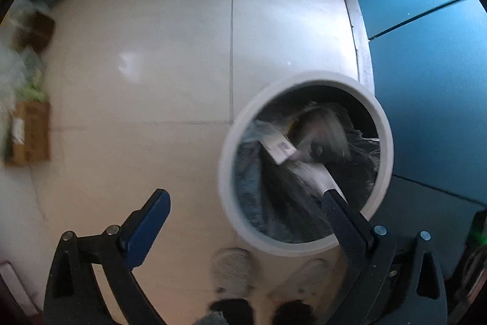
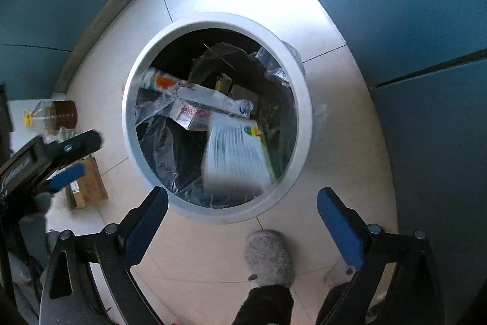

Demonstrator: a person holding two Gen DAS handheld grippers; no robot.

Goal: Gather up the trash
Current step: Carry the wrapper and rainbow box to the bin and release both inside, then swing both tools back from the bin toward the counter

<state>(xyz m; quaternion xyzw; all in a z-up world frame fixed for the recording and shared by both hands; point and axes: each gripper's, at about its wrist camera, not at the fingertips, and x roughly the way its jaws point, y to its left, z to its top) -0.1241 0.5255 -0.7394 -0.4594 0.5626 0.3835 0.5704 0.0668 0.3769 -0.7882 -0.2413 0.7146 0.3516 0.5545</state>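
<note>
Over the white round bin (image 2: 304, 124) by the blue cabinets: right gripper (image 2: 242, 204) and left gripper (image 1: 246, 203), fingers spread and empty, white packet (image 2: 234, 154) lying inside among wrappers; drop step judged complete, next fetching the floor-edge cardboard box (image 2: 88, 185).

Both wrist cameras look steeply down from close above the white round bin (image 1: 226, 169) (image 2: 304, 118), the left view offset to its left, the right view nearly centred above it.
</note>
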